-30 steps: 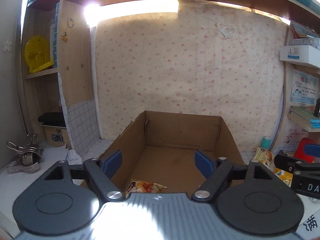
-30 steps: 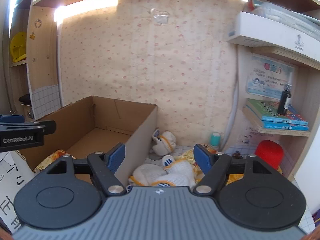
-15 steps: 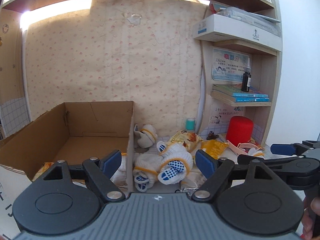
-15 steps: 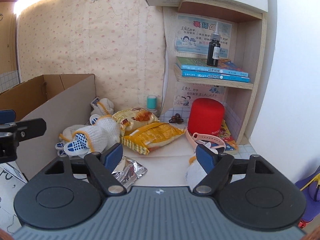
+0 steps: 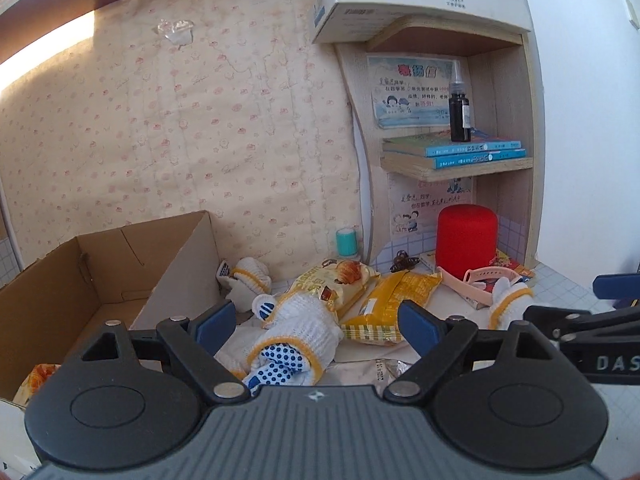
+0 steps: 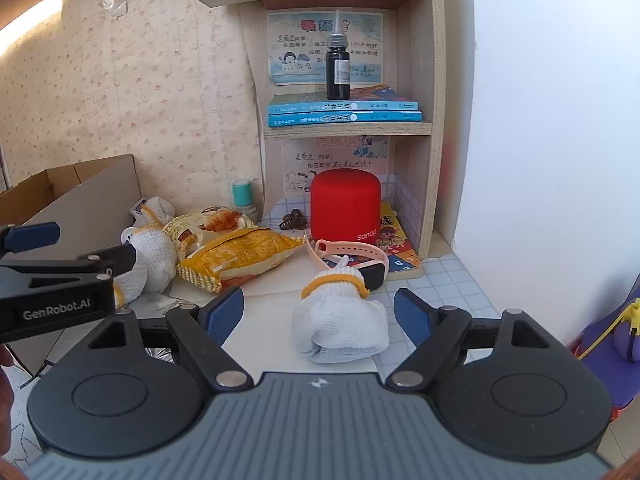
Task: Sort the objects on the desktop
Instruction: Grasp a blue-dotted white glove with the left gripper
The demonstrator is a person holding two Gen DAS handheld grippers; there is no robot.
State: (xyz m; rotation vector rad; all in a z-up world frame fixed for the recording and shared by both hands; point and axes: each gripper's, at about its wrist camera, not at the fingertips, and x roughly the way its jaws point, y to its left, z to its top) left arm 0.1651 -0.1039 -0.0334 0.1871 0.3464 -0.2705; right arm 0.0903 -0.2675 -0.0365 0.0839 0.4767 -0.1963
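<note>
Both grippers are hanging over the pile right now with their jaws spread wide and nothing in them. The left gripper (image 5: 316, 322) is pointing at the bundled white glove with blue dots (image 5: 294, 338), which is lying near the front of the desk just beside the right wall of the cardboard box (image 5: 176, 276). The right gripper (image 6: 318, 310) is lining up on the other rolled glove (image 6: 340, 320), sitting by itself toward the desk's right edge, with its cuff touching the pink watch (image 6: 352, 254).

My read is that the step in hand is grabbing a glove on each side, so here's what I'd be watching:

- Right side: the glove is already sitting between the blue pads, so going straight down and closing on the fat middle of the roll looks best. Pinching the yellow cuff end probably risks catching the watch strap too.
- Left side: the dotted glove is leaning against the croissant packet (image 5: 340, 282) and the yellow snack bag (image 5: 390, 304), and there's a silver wrapper (image 5: 372, 368) under its edge. I'd be coming in low on the knit part so the foil isn't getting dragged along.
- The gloves are soft, so a deep bite should be holding better than a fingertip nip.

The box has one snack bag (image 5: 34, 378) in its near left corner already, so plenty is left to sort.
</note>
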